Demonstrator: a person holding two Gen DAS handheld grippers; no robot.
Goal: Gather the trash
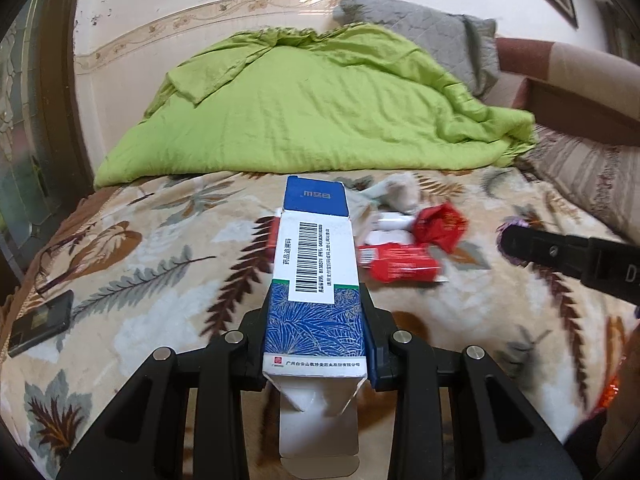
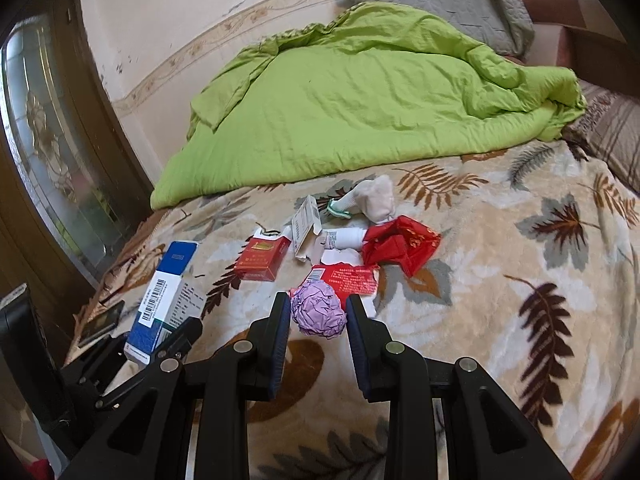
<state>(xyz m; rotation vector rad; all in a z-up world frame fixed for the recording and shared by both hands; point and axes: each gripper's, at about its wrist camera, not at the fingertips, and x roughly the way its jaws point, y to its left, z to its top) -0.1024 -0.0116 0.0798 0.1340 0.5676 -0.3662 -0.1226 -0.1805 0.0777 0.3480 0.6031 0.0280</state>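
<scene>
left gripper [image 1: 316, 344] is clamped on a long blue and white medicine box [image 1: 316, 280], its pads pressed to the box's two long sides near the open end, so the box sticks out forward over the bed [image 2: 520, 320] with both end flaps hanging loose. right gripper [image 2: 318, 316] is closed around a crumpled purple paper ball [image 2: 319, 314], one pad on each side of it; the ball looks lifted just clear of the leaf-patterned blanket, though i cannot be sure it is off the surface.

beyond the ball the rest of the trash lies in a loose heap on the blanket: a torn red and white carton [image 2: 348, 280] touching the ball's far side in the view, a red cigarette pack [image 2: 262, 258] to its left, a crumpled red wrapper [image 2: 400, 248] to its right, a small white box [image 2: 306, 226] with a white tube [image 2: 344, 238] beside it, and a wad of white tissue [image 2: 378, 198] furthest back. a green quilt [image 2: 360, 100] is bunched behind the heap, with a grey pillow [image 2: 440, 4] against the wall. a dark phone [image 1: 40, 322] lies near the bed's left edge.

both hands seem loaded, so the step in hand looks like carrying this first pair away. no bin or bag shows in either view, so the next move calls for finding one, keeping both grips firm on the way, since the hollow box could crush or slip.
</scene>
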